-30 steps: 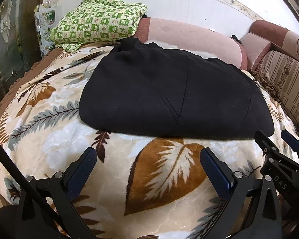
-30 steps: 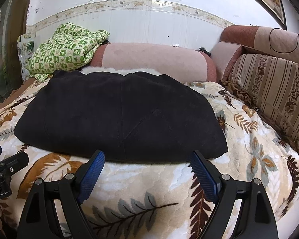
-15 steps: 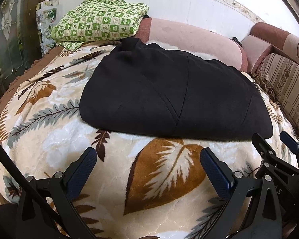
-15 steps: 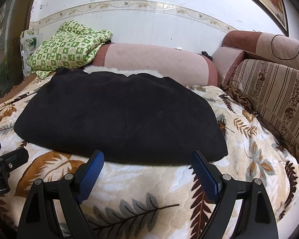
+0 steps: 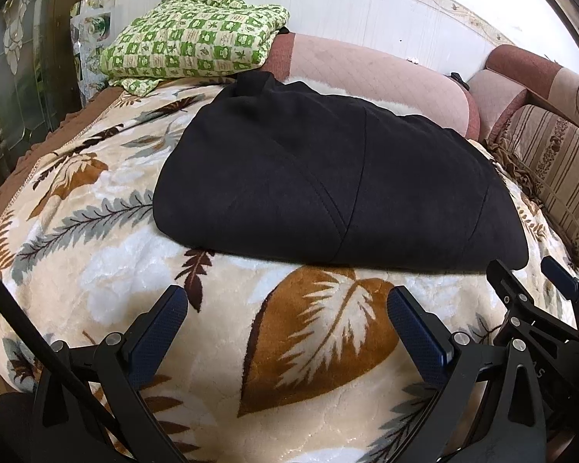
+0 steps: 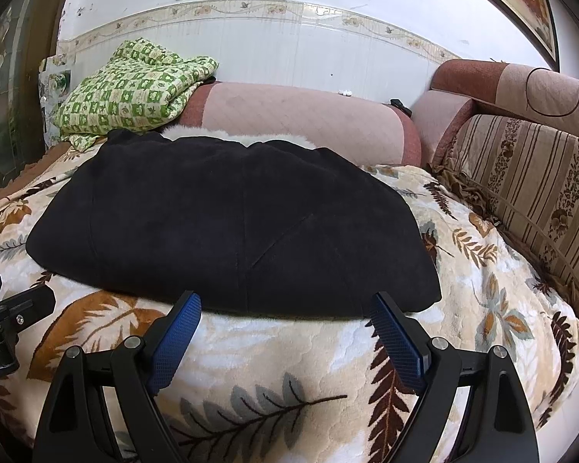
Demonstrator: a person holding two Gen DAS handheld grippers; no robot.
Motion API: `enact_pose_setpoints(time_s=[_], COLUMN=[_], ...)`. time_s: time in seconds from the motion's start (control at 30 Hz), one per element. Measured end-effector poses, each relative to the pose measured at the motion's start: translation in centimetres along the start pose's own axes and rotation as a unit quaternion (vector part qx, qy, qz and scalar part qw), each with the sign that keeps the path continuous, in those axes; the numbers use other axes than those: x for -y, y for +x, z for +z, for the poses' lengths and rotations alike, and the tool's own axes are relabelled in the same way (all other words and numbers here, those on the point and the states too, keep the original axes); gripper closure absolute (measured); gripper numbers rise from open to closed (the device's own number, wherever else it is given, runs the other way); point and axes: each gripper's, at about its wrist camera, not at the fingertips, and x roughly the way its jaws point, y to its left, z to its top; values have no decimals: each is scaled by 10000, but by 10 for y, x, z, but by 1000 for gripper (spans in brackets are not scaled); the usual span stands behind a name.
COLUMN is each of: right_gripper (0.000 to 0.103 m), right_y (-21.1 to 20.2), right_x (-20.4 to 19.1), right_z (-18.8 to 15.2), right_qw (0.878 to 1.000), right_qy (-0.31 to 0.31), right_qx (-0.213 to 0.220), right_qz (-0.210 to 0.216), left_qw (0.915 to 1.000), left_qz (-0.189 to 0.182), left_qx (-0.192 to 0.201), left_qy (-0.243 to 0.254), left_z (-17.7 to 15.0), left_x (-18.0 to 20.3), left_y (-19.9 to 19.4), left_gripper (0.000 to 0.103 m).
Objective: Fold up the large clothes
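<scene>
A large black garment [image 5: 328,189] lies folded into a thick rectangle on the leaf-patterned blanket [image 5: 320,339]; it also shows in the right wrist view [image 6: 231,231]. My left gripper [image 5: 287,308] is open and empty, hovering over the blanket a little short of the garment's near edge. My right gripper [image 6: 285,308] is open and empty, its tips close to the garment's near edge. The right gripper shows at the right of the left wrist view [image 5: 536,281]. The left gripper shows at the left edge of the right wrist view [image 6: 4,301].
A green checked quilt [image 5: 189,46] lies folded at the back left on a pink bolster [image 5: 366,73]. A striped sofa back [image 6: 532,193] runs along the right. A white fluffy item [image 6: 235,135] peeks out behind the garment. A dark door frame [image 5: 19,96] stands at the left.
Both grippers have drifted slightly, and the views have tilted up a little. The garment has not moved and both grippers stay open.
</scene>
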Motion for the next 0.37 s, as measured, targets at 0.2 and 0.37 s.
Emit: enact_pose_setpoints(time_s=[0.2, 0.37], right_gripper=[11, 11], right_y=[1, 2], right_x=[0, 0], right_z=[0, 0], right_qw=[10000, 10000], right_qy=[8, 10], right_qx=[-19, -42], right_qz=[14, 31], left_qw=[10000, 9999], left_qz=[43, 100], left_qx=[-32, -84], left_qy=[-41, -58], left_z=[0, 0], left_x=[-2, -4], left_y=[3, 7], left_gripper=[0, 0])
